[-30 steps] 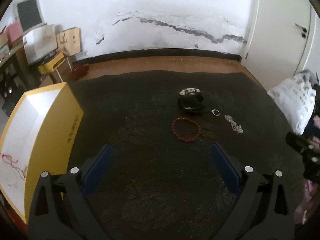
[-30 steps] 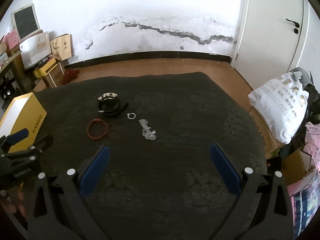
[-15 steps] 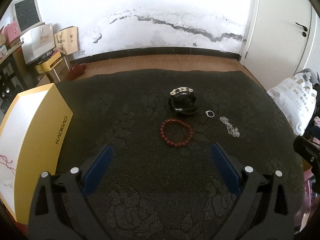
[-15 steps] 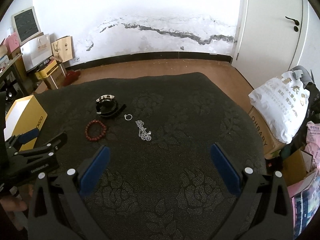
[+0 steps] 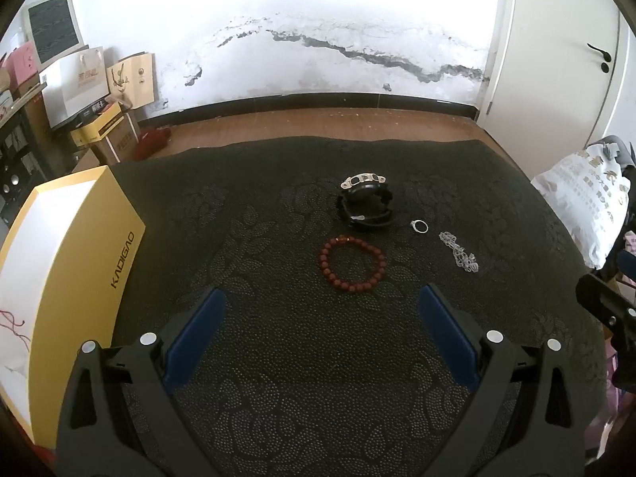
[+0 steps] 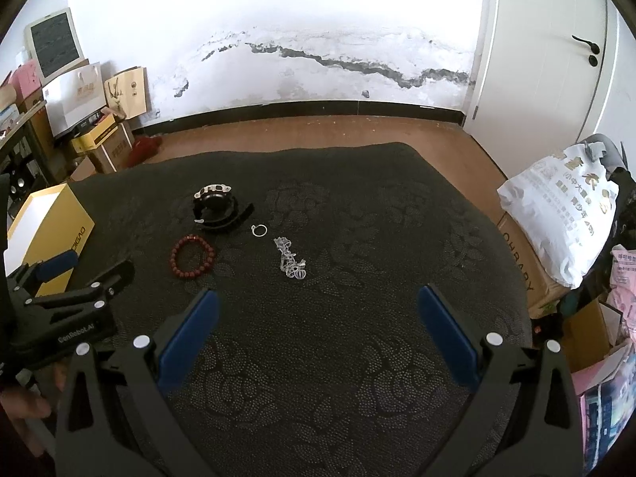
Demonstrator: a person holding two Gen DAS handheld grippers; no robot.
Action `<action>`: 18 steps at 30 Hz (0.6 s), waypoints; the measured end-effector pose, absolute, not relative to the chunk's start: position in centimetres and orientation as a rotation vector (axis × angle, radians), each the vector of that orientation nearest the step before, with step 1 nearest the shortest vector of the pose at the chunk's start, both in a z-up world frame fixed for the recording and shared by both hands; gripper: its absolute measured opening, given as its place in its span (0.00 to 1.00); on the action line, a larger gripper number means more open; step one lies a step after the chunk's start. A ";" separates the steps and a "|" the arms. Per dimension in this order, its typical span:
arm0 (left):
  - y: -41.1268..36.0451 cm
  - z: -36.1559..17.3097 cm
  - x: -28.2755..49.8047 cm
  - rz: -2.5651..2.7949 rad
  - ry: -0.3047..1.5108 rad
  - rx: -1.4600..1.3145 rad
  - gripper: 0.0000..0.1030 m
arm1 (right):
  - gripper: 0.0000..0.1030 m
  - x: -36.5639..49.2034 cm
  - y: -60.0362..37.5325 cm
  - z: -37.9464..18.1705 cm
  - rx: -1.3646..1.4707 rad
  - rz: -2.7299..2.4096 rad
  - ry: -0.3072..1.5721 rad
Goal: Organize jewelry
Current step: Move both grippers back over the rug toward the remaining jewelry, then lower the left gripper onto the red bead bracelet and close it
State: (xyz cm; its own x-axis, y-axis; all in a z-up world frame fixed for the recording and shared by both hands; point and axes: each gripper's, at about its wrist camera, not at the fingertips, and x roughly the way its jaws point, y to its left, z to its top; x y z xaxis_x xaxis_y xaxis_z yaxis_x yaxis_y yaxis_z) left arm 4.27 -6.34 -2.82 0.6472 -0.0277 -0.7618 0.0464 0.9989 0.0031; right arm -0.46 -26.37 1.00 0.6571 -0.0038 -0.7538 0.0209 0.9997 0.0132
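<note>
Left gripper (image 5: pixel 320 338) hangs above the dark patterned tabletop (image 5: pixel 278 397), blue-padded fingers (image 5: pixel 194 336) spread wide, nothing between them. Right gripper (image 6: pixel 318 336) likewise above the cloth, fingers (image 6: pixel 447 336) wide apart and empty. Jewelry lies in a loose cluster ahead of both. Red bead bracelet (image 5: pixel 352 264) flat on the cloth, nearest the left gripper, in line with the gap between its fingers. Just behind it a black watch (image 5: pixel 363 206), strap coiled, with a silver link piece (image 5: pixel 363 179) at its far edge; whether the two are joined, cannot tell. Small silver ring (image 5: pixel 419 226) just right of the watch, apart from it. Silver chain (image 5: pixel 459 252) in a crumpled line to the right of the ring, apart from the bracelet. In the right wrist view the same group sits left of centre: bracelet (image 6: pixel 192 256), watch (image 6: pixel 216 208), ring (image 6: pixel 259 230), chain (image 6: pixel 290 258). Open yellow box (image 5: pixel 59 278) with white interior stands on the left side of the tabletop, well apart from the jewelry; thin red thread lies inside it. White printed bag (image 6: pixel 564 218) off the right edge of the tabletop.
</note>
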 end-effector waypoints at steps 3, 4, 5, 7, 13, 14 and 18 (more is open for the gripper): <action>-6.3 -2.8 4.3 -0.042 0.865 0.022 0.93 | 0.94 -0.4 -26.3 1.0 0.019 -0.013 0.853; -6.3 -2.8 4.3 -0.043 0.865 0.022 0.93 | 0.94 -0.4 -26.2 1.0 0.018 -0.014 0.853; -6.3 -2.8 4.3 -0.043 0.865 0.022 0.93 | 0.94 -0.4 -26.2 1.0 0.019 -0.013 0.853; -6.3 -2.8 4.3 -0.043 0.865 0.024 0.93 | 0.94 -0.4 -26.2 0.9 0.018 -0.013 0.853; -6.4 -2.8 4.3 -0.041 0.865 0.022 0.93 | 0.94 -0.4 -26.0 0.9 0.015 -0.011 0.854; -6.4 -2.8 4.3 -0.042 0.866 0.022 0.93 | 0.94 -0.4 -26.0 0.9 0.015 -0.012 0.854; -6.3 -2.8 4.3 -0.043 0.867 0.022 0.93 | 0.94 -0.4 -26.0 0.9 0.014 -0.011 0.854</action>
